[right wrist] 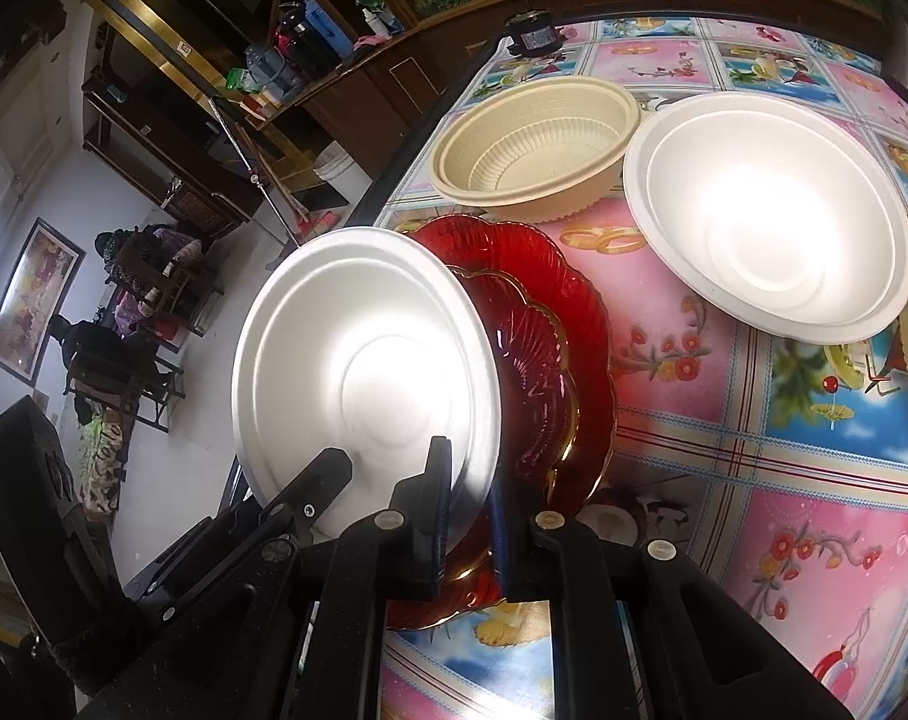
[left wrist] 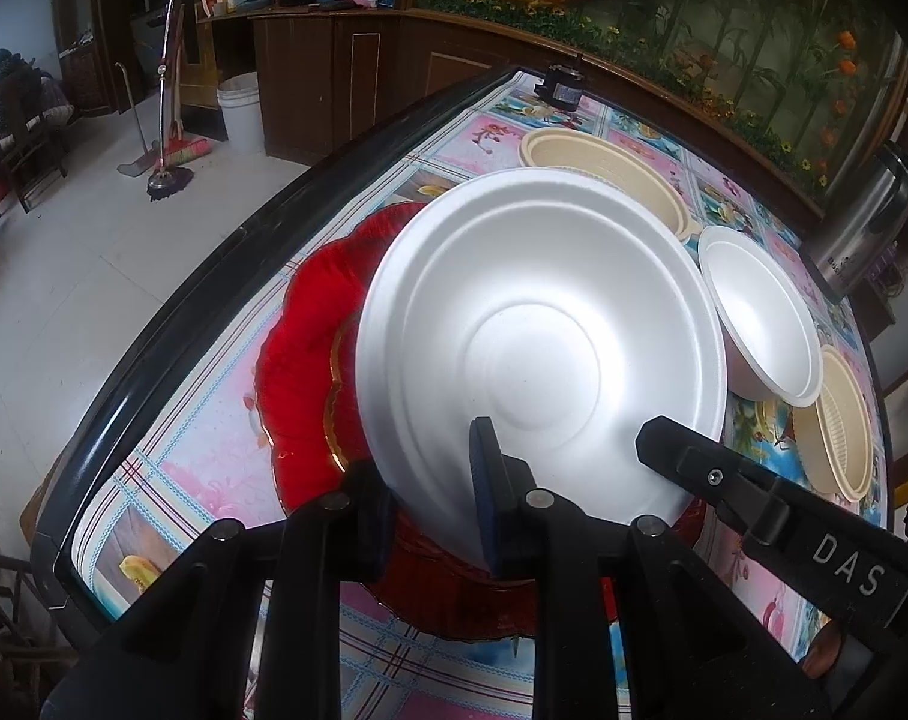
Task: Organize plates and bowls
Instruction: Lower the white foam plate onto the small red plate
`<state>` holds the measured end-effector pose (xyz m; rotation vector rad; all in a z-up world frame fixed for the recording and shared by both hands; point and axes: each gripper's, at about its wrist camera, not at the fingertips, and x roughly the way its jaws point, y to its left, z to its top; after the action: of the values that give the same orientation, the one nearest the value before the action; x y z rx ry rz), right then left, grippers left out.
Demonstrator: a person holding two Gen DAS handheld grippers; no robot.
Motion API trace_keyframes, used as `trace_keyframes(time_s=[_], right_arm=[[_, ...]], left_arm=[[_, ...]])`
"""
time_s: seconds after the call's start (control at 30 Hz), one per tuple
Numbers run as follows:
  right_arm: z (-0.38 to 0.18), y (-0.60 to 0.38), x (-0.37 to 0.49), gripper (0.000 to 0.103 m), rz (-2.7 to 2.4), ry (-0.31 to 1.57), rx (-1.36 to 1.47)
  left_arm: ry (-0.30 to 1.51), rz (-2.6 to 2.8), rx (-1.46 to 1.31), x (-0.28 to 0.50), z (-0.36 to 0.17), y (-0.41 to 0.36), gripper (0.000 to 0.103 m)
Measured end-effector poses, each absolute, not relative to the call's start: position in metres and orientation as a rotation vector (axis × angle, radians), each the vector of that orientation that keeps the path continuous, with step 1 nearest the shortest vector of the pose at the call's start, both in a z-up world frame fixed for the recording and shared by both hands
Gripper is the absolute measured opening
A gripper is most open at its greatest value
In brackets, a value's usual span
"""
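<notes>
White foam plate (left wrist: 538,336) pinched between both tongs, over red plate (left wrist: 309,324)

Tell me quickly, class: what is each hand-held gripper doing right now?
Left hand-held gripper: shut on the rim of the white foam plate.
Right hand-held gripper: shut on the same white foam plate's rim, above the red glass plate.

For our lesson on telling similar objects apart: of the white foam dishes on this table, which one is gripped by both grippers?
The shallow white foam plate over the red glass plates; both sets of jaws pinch its rim. The deeper white foam bowl sits untouched beside it.
</notes>
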<state>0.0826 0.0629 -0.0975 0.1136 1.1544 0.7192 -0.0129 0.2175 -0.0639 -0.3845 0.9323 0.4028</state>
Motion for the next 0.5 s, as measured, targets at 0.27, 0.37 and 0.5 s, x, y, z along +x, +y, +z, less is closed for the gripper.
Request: trace_keyframes(time_s=[0.27, 0.37, 0.5], right_arm=[[-0.1018, 0.0645, 0.0863, 0.015, 0.713, 1.170, 0.115], [-0.1015, 0.0655, 0.0869, 0.015, 0.714, 1.170, 0.115], [-0.1020, 0.0657, 0.0881, 0.015, 0.715, 1.172, 0.123]], left_arm=[[0.934, 0.407, -0.384, -0.0114, -0.0637, 0.2161, 0.020], [0.937, 0.408, -0.388, -0.0114, -0.0645, 0.2172, 0.020], [0.936, 0.413, -0.391, -0.0111, -0.0651, 0.2178, 0.020]])
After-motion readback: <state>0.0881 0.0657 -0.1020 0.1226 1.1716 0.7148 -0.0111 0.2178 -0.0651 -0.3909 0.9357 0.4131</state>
